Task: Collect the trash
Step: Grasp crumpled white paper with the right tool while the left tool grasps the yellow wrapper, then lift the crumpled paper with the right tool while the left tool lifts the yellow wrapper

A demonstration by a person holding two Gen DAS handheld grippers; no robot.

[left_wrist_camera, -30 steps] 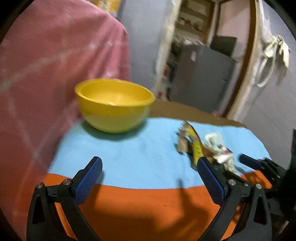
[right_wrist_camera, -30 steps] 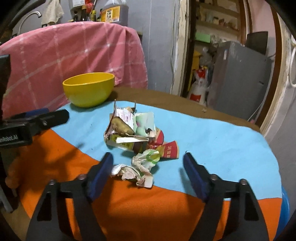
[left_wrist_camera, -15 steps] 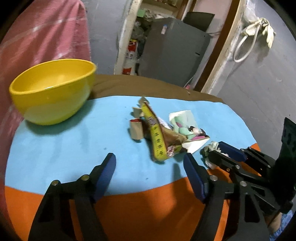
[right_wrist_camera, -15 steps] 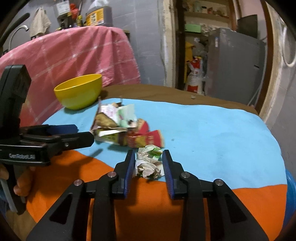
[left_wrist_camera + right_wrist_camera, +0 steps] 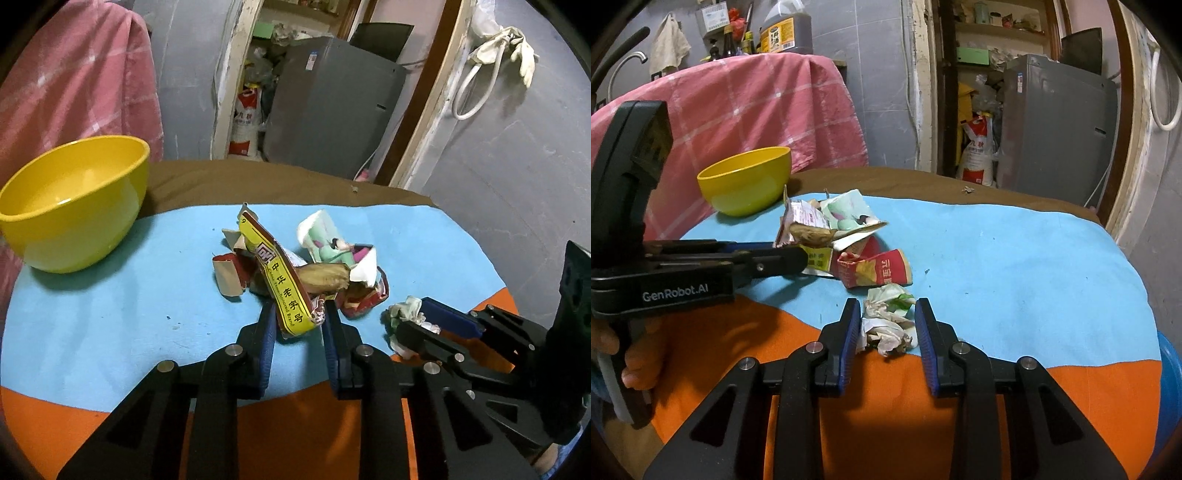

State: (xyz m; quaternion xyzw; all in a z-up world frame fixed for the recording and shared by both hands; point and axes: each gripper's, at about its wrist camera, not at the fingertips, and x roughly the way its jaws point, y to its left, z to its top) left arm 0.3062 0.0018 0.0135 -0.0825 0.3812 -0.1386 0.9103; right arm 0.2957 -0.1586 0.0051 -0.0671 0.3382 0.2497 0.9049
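Yellow and glossy, the plastic bowl (image 5: pixel 72 201) at ten o'clock of the blue-and-orange cloth-covered table (image 5: pixel 110 325) holds no trash yet, so collecting has barely begun. At the centre, the left gripper (image 5: pixel 297 319) is closing on the yellow printed wrapper (image 5: pixel 284 291) of the torn packet pile, while the right gripper (image 5: pixel 886 325) pinches the crumpled white-green paper wad (image 5: pixel 888 321) (both apparently unlifted). Open cloth leads to the bowl; the table edge falls away at three o'clock.
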